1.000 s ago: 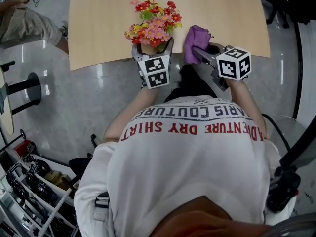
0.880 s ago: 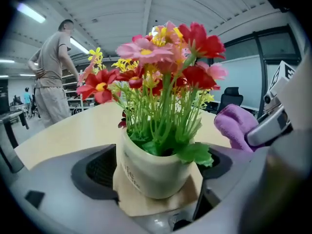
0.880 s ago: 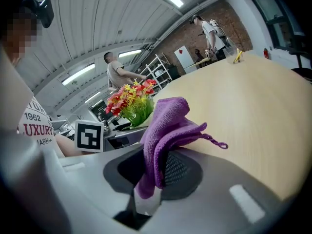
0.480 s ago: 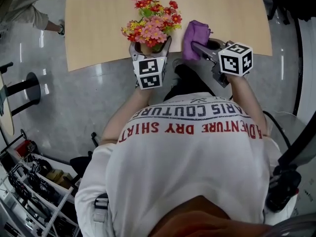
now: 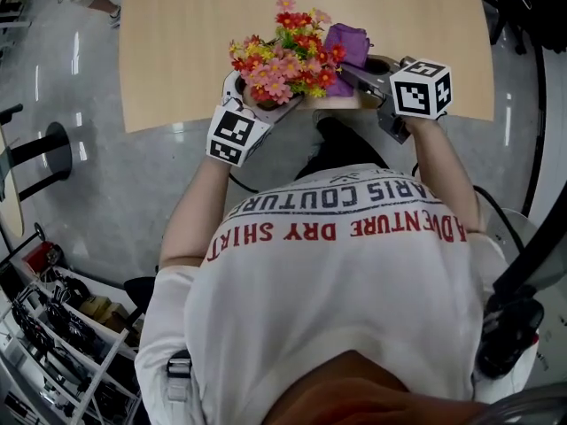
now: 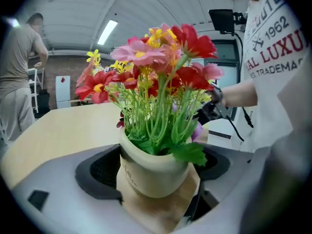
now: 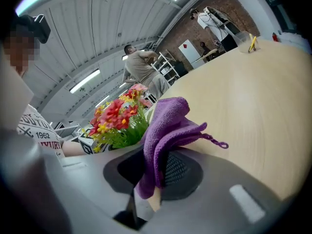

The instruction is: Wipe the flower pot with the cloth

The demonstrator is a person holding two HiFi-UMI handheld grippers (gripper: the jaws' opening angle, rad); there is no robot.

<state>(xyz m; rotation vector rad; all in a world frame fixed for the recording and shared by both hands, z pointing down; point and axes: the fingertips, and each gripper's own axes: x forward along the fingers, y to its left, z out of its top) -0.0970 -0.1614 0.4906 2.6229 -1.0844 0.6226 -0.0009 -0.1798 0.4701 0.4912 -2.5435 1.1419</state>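
A cream flower pot [image 6: 146, 174] with red, pink and yellow artificial flowers [image 5: 283, 56] stands tilted near the table's front edge. My left gripper [image 6: 156, 168] is shut on it; its jaws have just been closing, with the pot between the dark pads. In the head view the left gripper [image 5: 264, 96] sits under the blooms. My right gripper [image 7: 158, 172] is shut on a folded purple cloth [image 7: 165, 130]. That cloth [image 5: 345, 41] now lies right against the flowers' right side, with the right gripper [image 5: 353, 71] just behind it. The pot's far side is hidden.
The light wooden table [image 5: 177, 42] stretches away beyond the pot. A person [image 6: 19, 82] stands past its far side, and others [image 7: 141, 72] are in the background. A shelf of clutter [image 5: 53, 326] and a round stand base [image 5: 53, 153] are on the floor at left.
The left gripper has rolled, tipping the pot and its flowers to the right. The right gripper has carried the cloth in toward the flowers, closing the gap between them.
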